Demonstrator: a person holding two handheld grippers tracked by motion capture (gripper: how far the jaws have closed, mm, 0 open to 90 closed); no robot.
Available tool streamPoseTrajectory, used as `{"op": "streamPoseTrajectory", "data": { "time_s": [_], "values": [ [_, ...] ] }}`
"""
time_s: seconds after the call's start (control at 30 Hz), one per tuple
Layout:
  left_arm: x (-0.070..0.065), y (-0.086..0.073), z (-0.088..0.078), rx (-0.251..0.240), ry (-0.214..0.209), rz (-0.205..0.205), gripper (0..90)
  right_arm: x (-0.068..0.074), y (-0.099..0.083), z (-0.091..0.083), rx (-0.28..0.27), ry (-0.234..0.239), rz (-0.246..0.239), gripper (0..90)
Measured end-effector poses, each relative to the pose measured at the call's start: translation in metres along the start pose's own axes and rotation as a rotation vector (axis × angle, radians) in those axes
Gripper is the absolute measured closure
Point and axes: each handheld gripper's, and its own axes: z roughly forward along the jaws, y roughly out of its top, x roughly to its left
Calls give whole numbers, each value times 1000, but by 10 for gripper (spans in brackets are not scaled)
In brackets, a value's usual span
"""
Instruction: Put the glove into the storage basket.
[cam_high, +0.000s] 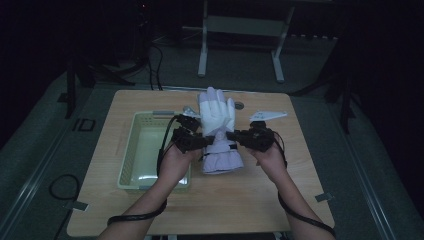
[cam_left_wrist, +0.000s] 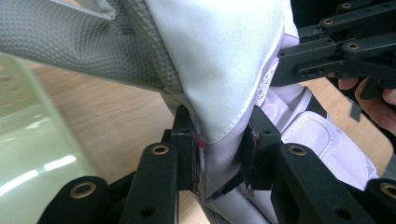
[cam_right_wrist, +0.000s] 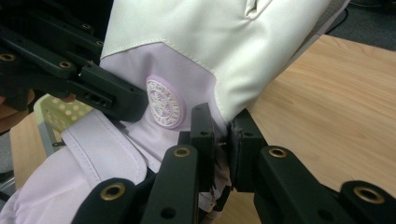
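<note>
A white and pale lilac winter glove (cam_high: 218, 131) lies near the middle of the wooden table (cam_high: 260, 195), just right of a pale green basket (cam_high: 129, 150). Its hand part is white, the wrist and cuff are lilac with a strap across, and a round embossed badge (cam_right_wrist: 163, 101) sits on the lilac; its palm side has grey dotted grip fabric (cam_left_wrist: 70, 37). Its long axis runs from the near edge to the far edge, fingers toward the far edge, cuff toward the person. The left gripper (cam_high: 201, 142) pinches the glove's wrist from the left, jaws nearly closed on the fabric. The right gripper (cam_high: 236, 136) does the same from the right, jaws tight on the seam.
</note>
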Motion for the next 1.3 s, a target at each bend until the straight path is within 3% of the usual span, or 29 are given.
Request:
{"op": "streamPoseTrajectory", "data": {
  "time_s": [0.4,0.6,0.73,1.03,1.2,1.3],
  "values": [
    [32,-14,-28,-10,45,-47,706,24,23,39,32,29,-43,821],
    [47,-19,-43,-1,72,-59,707,35,31,59,37,52,-40,821],
    [60,-25,-52,6,62,-75,707,43,35,73,44,73,-48,821],
    [87,-40,-72,19,105,-102,707,63,42,108,63,102,-45,821],
    [99,-50,-78,24,134,-109,707,72,44,129,77,114,-39,821],
    [108,-56,-75,26,131,-118,706,76,42,140,85,104,-46,821]
  ]
}}
